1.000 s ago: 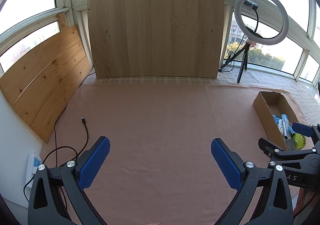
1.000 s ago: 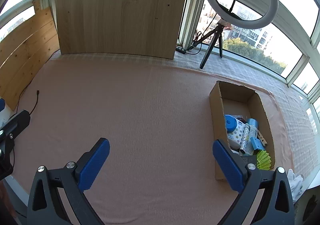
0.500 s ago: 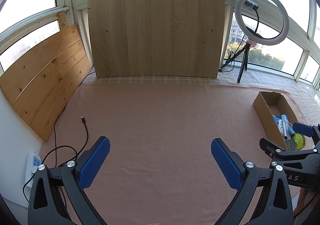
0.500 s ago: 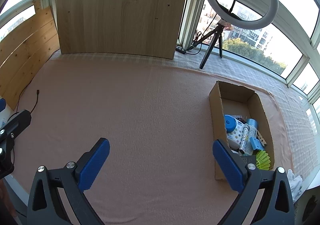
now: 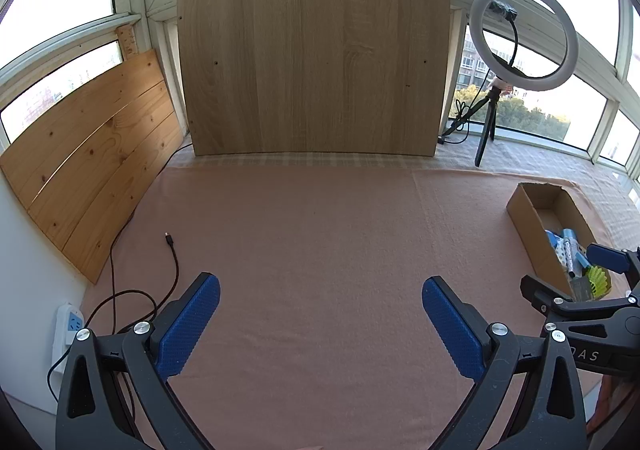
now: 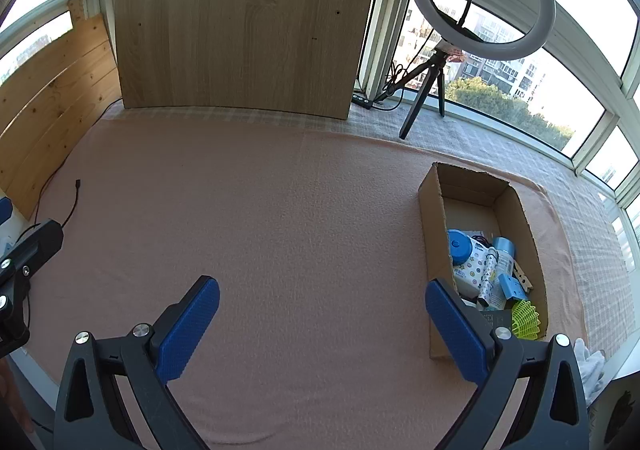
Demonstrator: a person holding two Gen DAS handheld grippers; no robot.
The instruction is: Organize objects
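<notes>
Left tool (image 5: 320, 314): two black plastic arms w/ triangular cut-outs, each tipped w/ a blue pad, fine knurled/dotted texture. Fingers (image 5: 188, 326) rounded at the tips. Silver round-head screws, two per arm, near the pad bases. Matte black frame, ribbed edges.

Right tool (image 6: 322, 322): same build, black arms, blue textured pads, silver screws in pairs, triangular slots lower down. Seen side-on from the left cam at far right: black body, small screws, blue pad tip, white lettering partly readable, "AS". From the right cam the left tool's side shows at far left: black bracket w/ small silver screws.
</notes>
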